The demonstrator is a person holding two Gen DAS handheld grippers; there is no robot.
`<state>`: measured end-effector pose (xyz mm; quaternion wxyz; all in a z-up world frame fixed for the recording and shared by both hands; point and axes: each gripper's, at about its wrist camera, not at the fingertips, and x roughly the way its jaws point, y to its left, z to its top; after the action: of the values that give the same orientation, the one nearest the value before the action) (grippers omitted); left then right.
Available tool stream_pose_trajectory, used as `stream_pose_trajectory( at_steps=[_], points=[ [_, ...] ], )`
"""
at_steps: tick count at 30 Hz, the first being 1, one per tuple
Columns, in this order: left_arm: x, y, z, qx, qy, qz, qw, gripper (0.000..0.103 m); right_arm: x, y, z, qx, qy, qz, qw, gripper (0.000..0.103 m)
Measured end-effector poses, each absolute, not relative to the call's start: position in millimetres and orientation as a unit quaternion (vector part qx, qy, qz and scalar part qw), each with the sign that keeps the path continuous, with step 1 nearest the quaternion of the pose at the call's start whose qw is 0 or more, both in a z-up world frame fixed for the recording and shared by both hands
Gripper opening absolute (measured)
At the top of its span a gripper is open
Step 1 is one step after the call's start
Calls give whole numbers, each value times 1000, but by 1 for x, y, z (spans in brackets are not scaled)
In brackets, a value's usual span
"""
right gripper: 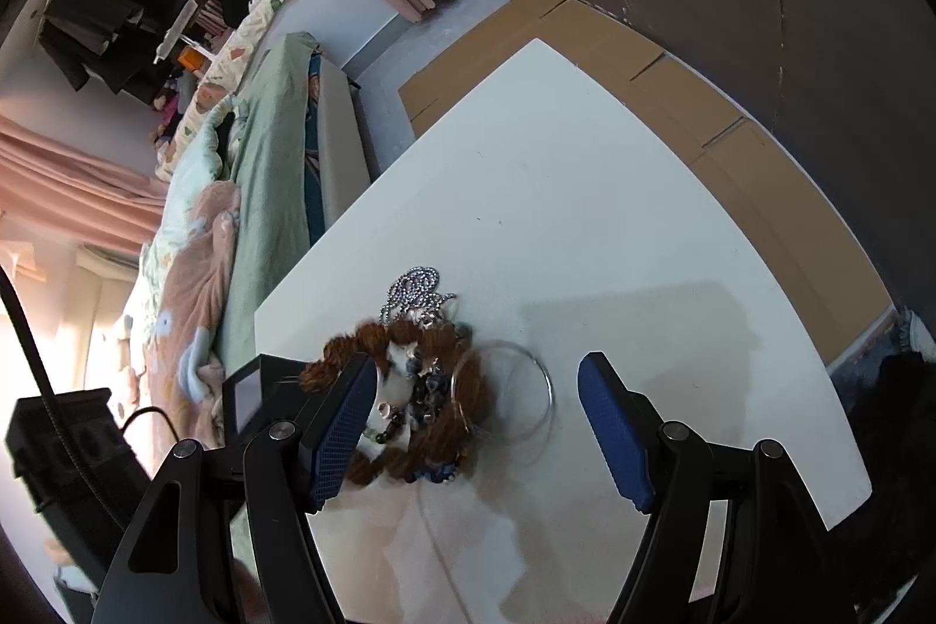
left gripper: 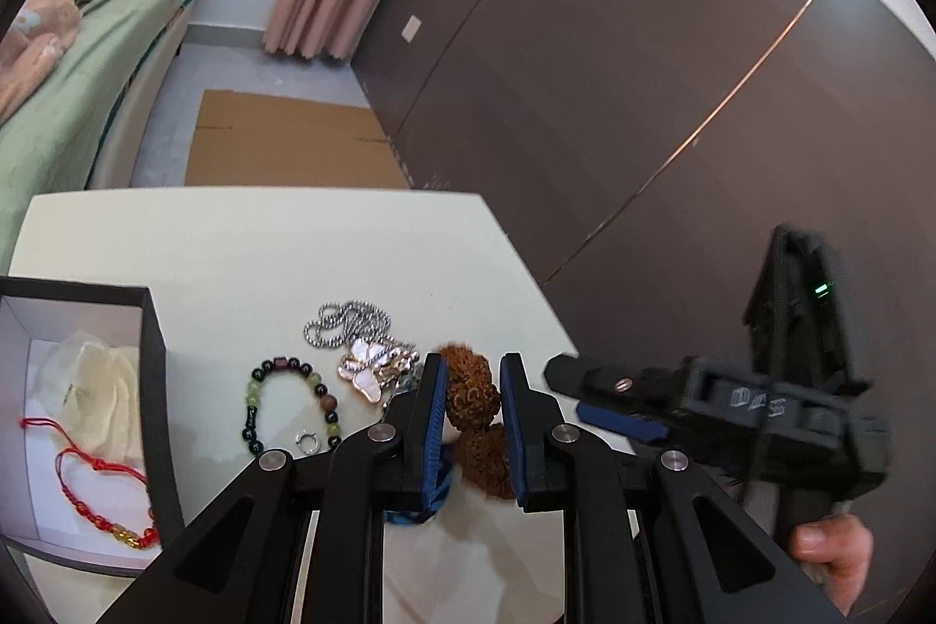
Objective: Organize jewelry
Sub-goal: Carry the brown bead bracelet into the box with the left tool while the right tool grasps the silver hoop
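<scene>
My left gripper (left gripper: pixel 474 419) is shut on a brown rough-bead bracelet (left gripper: pixel 472 404) above the white table (left gripper: pixel 245 250). To its left lie a green and black bead bracelet (left gripper: pixel 288 404), a silver ball chain (left gripper: pixel 346 326) and a pink butterfly pendant (left gripper: pixel 368 366). The dark jewelry box (left gripper: pixel 153 390) at the left holds a red cord bracelet (left gripper: pixel 99 501). My right gripper (right gripper: pixel 477 425) is open over the table, with the brown bracelet (right gripper: pixel 409 390) and a clear thin bangle (right gripper: pixel 515 390) between its fingers. It shows at the right of the left wrist view (left gripper: pixel 620 407).
A small silver ring clasp (left gripper: pixel 305 442) lies by the bead bracelet. A cream pouch (left gripper: pixel 99 390) is in the box. A bed (left gripper: pixel 76 57) stands left, cardboard (left gripper: pixel 292 144) lies on the floor, and a dark wardrobe (left gripper: pixel 614 68) is behind the table.
</scene>
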<state>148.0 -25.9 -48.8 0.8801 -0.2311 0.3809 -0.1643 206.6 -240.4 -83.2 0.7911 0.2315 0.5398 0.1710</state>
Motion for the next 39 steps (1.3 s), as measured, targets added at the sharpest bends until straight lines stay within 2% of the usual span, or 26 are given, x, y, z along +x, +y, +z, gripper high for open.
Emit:
stream_pose_trajectory(
  at_steps=[8,23,29,39],
  points=[
    [139,-7,-31,-239,348,-158,892,19,208,-233,-93,203,564,168,783,73],
    [136,28,-28,-256,340,-124,896,19,197,-184,-112,87,608,196,764,73],
    [128,40,-26,-260,336,-114,898,19,190,-173,-105,-16,590,249,768,73],
    [116,55,-20,-261,328,-100,902,19,178,-178,-109,-99,565,283,769,73]
  ],
)
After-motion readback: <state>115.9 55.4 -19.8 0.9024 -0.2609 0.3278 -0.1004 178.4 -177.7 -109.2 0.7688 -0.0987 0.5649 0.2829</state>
